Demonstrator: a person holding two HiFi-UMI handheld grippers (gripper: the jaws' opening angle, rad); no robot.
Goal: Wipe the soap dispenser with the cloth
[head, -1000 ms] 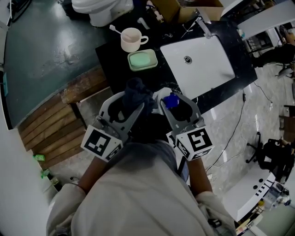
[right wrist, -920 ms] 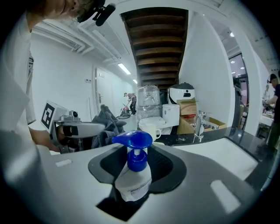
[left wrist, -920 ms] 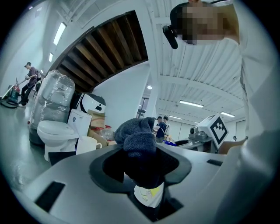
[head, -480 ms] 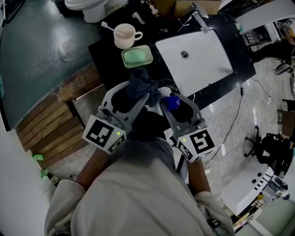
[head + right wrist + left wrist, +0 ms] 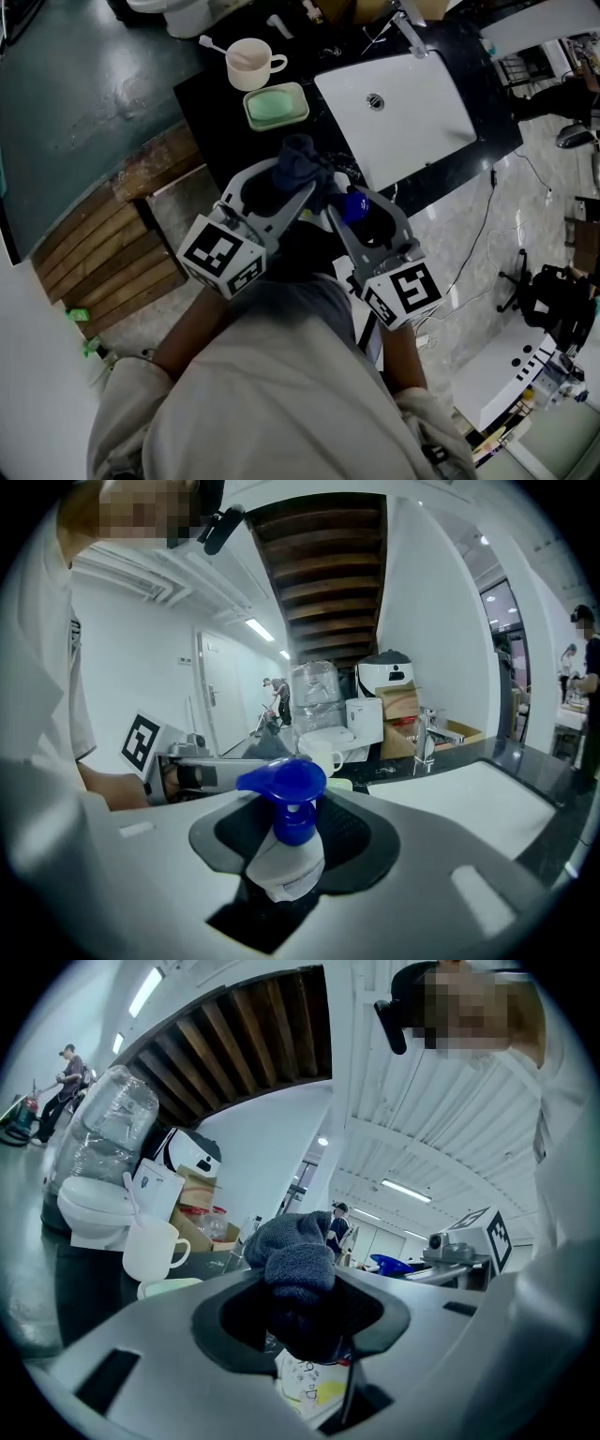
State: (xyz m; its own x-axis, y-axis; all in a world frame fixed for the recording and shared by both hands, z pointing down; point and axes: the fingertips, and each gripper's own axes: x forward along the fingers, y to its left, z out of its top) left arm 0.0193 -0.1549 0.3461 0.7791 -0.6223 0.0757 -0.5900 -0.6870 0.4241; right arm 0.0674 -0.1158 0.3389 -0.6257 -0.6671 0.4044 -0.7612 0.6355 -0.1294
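My right gripper (image 5: 359,214) (image 5: 292,841) is shut on a white soap dispenser (image 5: 286,861) with a blue pump head (image 5: 350,206) (image 5: 281,782), held upright above the counter's near edge. My left gripper (image 5: 295,183) (image 5: 302,1299) is shut on a bunched dark grey cloth (image 5: 302,165) (image 5: 296,1260), which sticks out past the jaws. In the head view the cloth sits just left of the pump head, very close to it; contact is hidden. In the left gripper view the dispenser's label (image 5: 309,1382) shows under the cloth.
On the black counter (image 5: 211,94) stand a white mug (image 5: 248,64) with a spoon and a pale green soap dish (image 5: 277,106). A white sink basin (image 5: 412,108) with a tap (image 5: 411,36) lies to the right. Wooden slats (image 5: 103,253) run at the left.
My left gripper with the cloth has shifted right and forward toward the pump head. The right gripper and dispenser have hardly moved.
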